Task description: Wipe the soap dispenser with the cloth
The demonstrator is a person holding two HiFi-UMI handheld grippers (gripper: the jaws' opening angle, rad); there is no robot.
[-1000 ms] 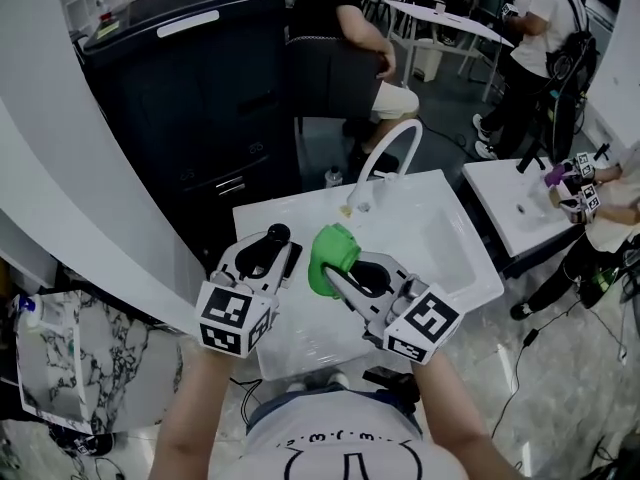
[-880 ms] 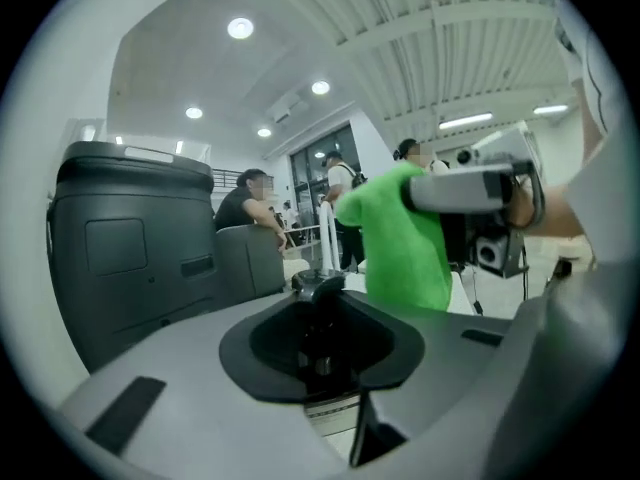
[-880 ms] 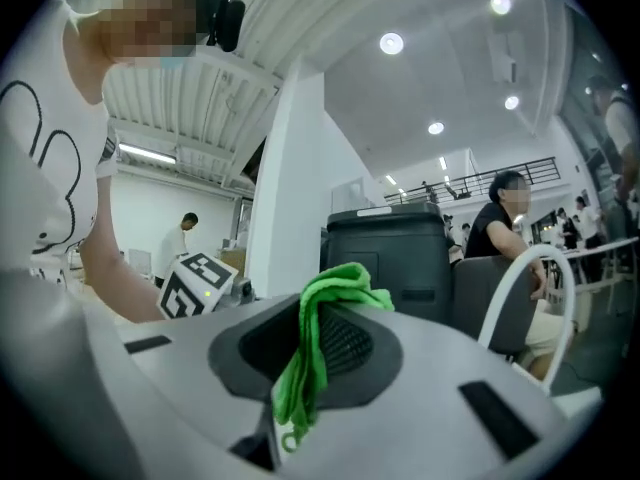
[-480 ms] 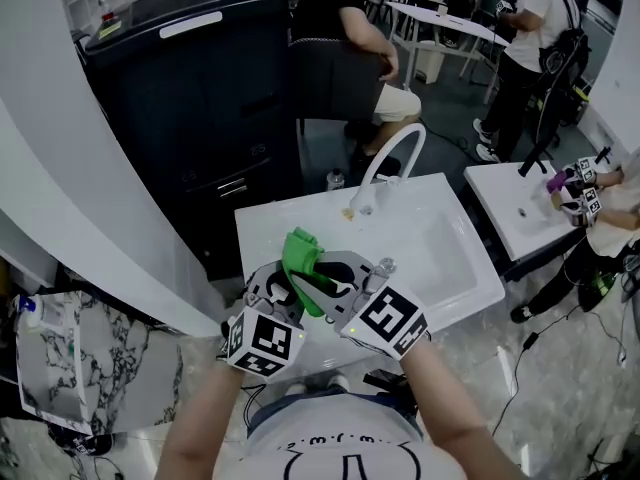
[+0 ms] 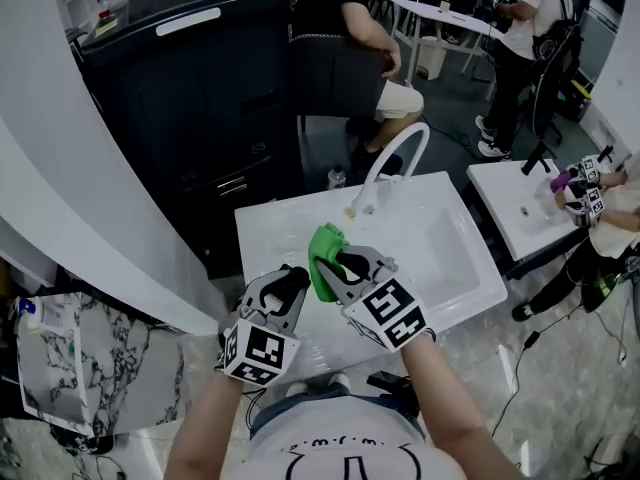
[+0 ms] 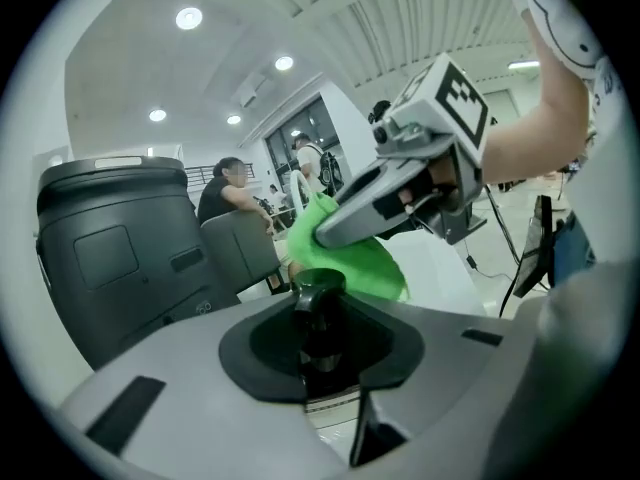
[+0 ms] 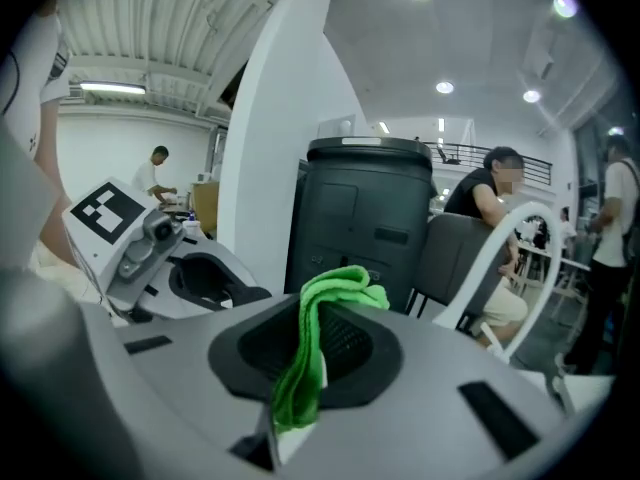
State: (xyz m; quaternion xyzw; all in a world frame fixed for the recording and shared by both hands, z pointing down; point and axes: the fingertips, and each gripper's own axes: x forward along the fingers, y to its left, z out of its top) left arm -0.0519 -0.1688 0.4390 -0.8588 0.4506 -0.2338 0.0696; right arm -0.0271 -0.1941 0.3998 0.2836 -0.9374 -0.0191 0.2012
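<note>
The soap dispenser shows only as a black pump head [image 6: 318,290] standing up between my left gripper's [image 6: 320,363] jaws, which are shut on it; its body is hidden. In the head view the left gripper [image 5: 291,281] is over the sink's front left corner with the dispenser top [image 5: 297,274] at its tips. My right gripper [image 5: 335,261] is shut on a green cloth [image 5: 323,247], which also hangs folded between its jaws in the right gripper view [image 7: 312,360]. The cloth [image 6: 352,260] sits just behind and right of the pump head, close to it; I cannot tell whether they touch.
A white sink [image 5: 445,236] with a curved white faucet [image 5: 393,154] lies under both grippers. A tall black cabinet [image 5: 190,98] stands behind it on the left. A person sits on a chair [image 5: 345,68] behind, and others stand at the right by a second sink [image 5: 510,203].
Both grippers have sunk toward the sink's front edge and drawn together. Half a second ago the cloth lay over the left gripper's tips; now it is just to their right.
</note>
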